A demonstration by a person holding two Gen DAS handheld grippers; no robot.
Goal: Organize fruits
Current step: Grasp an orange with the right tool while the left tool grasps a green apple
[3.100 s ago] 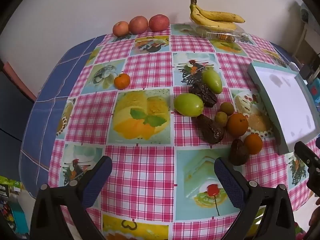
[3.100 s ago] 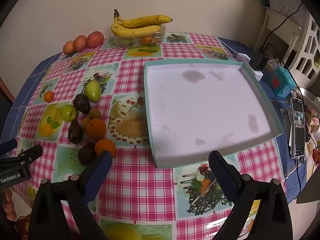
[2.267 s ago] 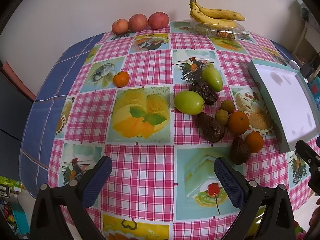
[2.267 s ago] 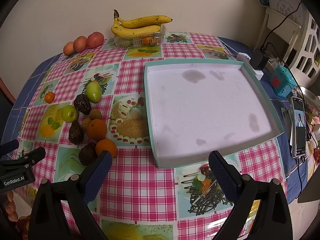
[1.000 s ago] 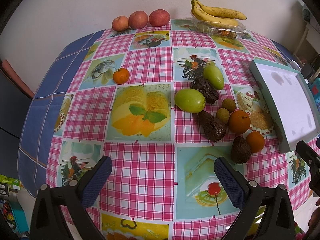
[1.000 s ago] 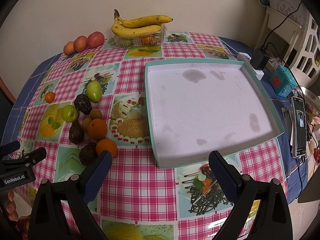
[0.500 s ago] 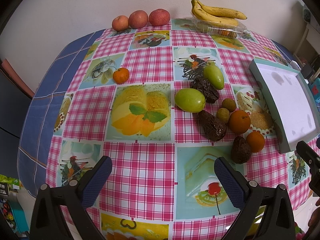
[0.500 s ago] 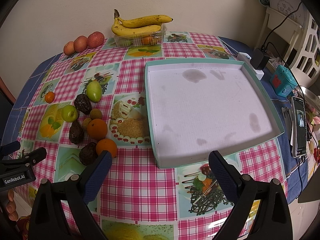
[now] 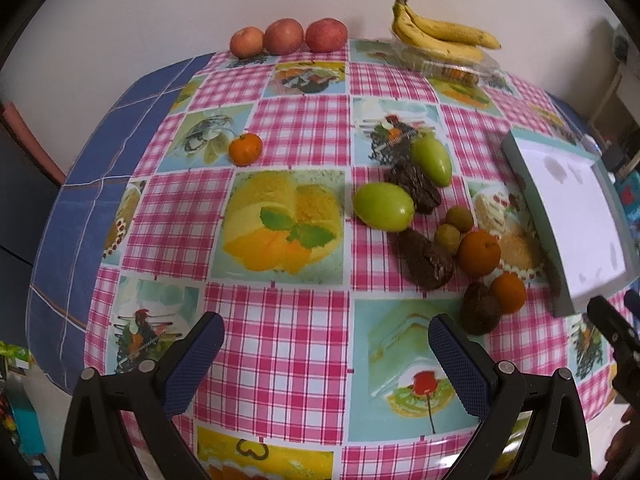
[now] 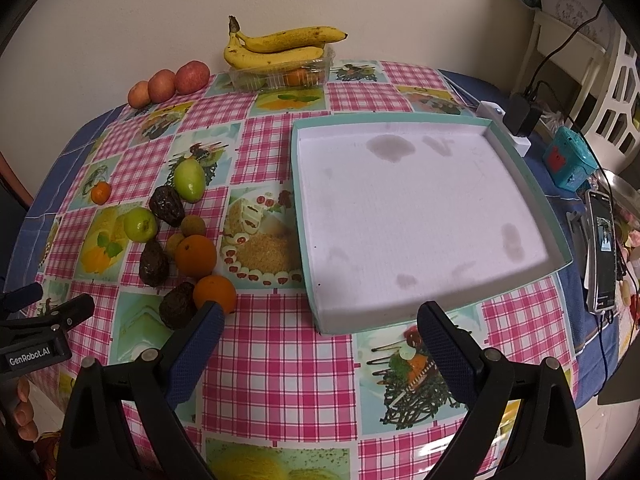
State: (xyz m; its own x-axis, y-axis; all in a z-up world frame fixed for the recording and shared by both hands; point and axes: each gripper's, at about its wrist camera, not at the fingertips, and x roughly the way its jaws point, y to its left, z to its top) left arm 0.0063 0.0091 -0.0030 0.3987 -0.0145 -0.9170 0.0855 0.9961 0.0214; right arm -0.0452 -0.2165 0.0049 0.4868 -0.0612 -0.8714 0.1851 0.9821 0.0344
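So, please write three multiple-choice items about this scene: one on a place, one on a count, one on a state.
1. Where do the bananas lie?
A. inside the tray
B. on a clear plastic box at the wall
C. beside the small orange at the left

2. How many reddish apples stand in a row at the wall?
A. two
B. three
C. five

3. In what state is the teal tray?
A. it holds no fruit
B. it holds the oranges
C. it is turned upside down

Answers:
1. B: the bananas rest on top of the clear plastic box at the table's far edge.
2. B: three apples sit side by side there.
3. A: only its stained white floor shows. Both the left tongs and the right tongs are open and grip nothing.
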